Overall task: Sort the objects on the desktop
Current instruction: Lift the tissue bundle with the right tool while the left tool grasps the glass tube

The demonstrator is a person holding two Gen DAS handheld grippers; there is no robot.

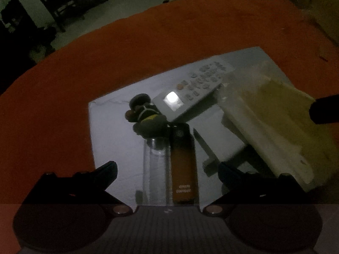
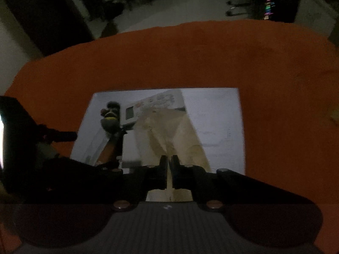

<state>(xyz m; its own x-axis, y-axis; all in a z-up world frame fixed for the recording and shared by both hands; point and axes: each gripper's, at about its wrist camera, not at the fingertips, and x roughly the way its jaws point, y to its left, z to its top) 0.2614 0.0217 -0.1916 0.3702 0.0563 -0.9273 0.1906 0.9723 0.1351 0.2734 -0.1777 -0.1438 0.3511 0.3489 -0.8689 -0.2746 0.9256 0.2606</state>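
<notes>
A grey mat lies on the orange table. On it are a white remote, a dark toy figure, an orange-brown flat box, a clear tube and a pen. My left gripper is open just above the box and tube. My right gripper is shut on a pale yellow plastic bag, which also shows at the right of the left wrist view.
The left gripper shows at the left of the right wrist view, and the right gripper's finger tip shows at the right edge of the left wrist view. Beyond the far table edge are dark floor and a chair.
</notes>
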